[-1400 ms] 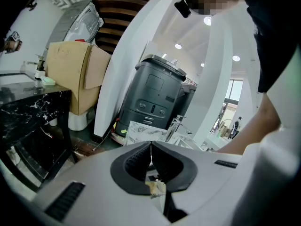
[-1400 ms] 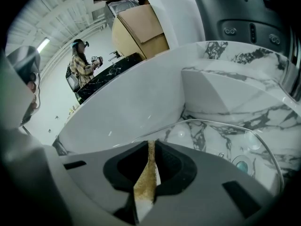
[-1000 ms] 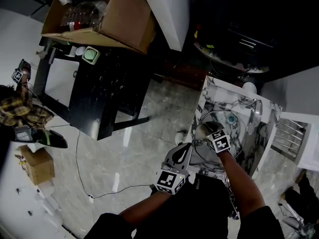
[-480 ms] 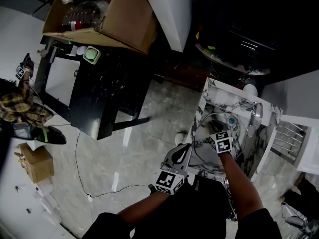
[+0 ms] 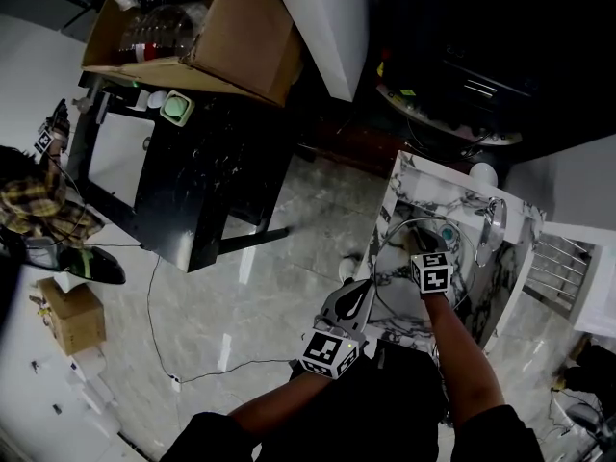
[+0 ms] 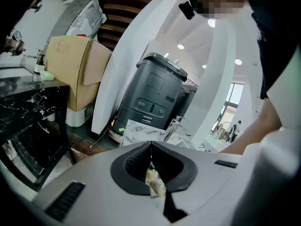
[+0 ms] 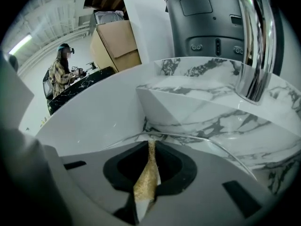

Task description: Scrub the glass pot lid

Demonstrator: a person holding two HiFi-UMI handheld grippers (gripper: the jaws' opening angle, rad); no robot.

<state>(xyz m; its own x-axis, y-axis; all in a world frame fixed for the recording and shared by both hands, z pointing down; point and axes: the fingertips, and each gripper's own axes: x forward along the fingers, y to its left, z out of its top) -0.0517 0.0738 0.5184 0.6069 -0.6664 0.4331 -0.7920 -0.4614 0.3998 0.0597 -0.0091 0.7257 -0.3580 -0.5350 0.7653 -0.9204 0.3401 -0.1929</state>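
The right gripper (image 7: 151, 145) has its jaws closed on a thin tan sponge (image 7: 146, 182), squeezed flat between them. Just beyond and below its tips curves the rim of the glass lid (image 7: 207, 149), which lies in the marble sink (image 5: 481, 200) under the chrome tap (image 7: 256, 46). The left gripper (image 6: 151, 147) has its jaws closed too, with a small tan scrap (image 6: 155, 185) caught between them; what the scrap is cannot be told. In the head view this gripper sits at the sink's near edge, close to the lid's rim, and whether it touches the lid cannot be made out. If it does not steady the lid, scrubbing strokes are likely to push the smooth glass around the basin, and it could knock against the marble wall or the tap and chip. The sponge is held only by a narrow pinch, so hard pressing might pull it out of the jaws, leaving bare jaw tips to scrape the glass. Counted: two grippers, one lid, one sponge, one tap, one sink. Farther out stand one black table (image 5: 192, 191) carrying one large cardboard box (image 5: 221, 27), a second small box (image 5: 72, 318) on the floor, one dark grey machine (image 6: 153, 95), and one other person (image 7: 59, 76) at the table.
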